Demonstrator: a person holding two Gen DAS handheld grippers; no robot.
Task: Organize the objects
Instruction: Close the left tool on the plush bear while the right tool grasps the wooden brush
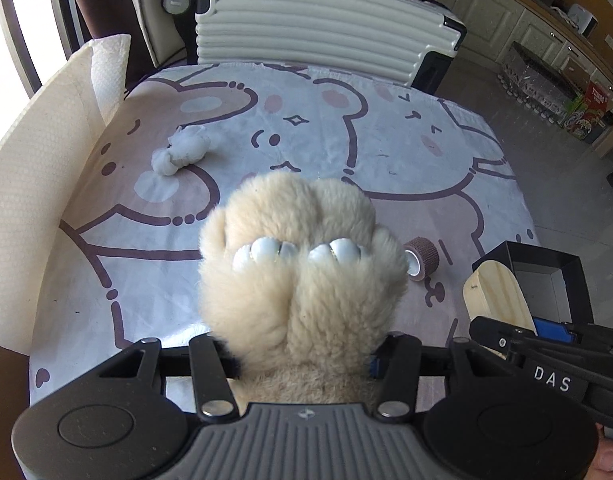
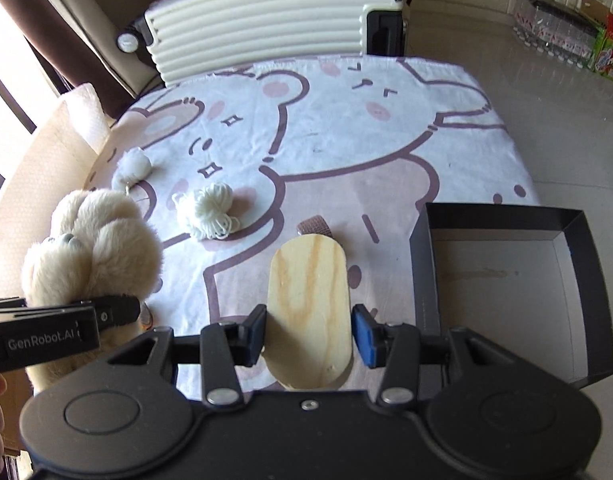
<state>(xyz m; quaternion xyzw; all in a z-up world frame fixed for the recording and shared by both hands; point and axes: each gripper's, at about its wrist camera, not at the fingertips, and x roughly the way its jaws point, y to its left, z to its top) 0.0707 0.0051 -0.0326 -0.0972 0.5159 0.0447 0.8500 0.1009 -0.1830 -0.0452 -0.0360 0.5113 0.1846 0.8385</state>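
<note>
My left gripper (image 1: 302, 360) is shut on a fluffy cream plush paw (image 1: 298, 264) with white claws, held above the table. The paw fills the middle of the left wrist view, and the right wrist view shows it (image 2: 94, 248) at the left. My right gripper (image 2: 310, 334) is shut on an oval wooden board (image 2: 310, 300), its blue pads pressing on both long edges. The board (image 1: 494, 296) also shows at the right of the left wrist view. An open black box (image 2: 506, 280) sits on the table just right of the board.
On the bear-print tablecloth (image 2: 346, 140) lie a white yarn ball (image 2: 208, 210), a white knotted cloth (image 1: 182, 150) and a brown tape roll (image 1: 420, 258). A cream suitcase (image 1: 318, 20) stands behind the table. A white padded sheet (image 1: 46, 160) rises along the left edge.
</note>
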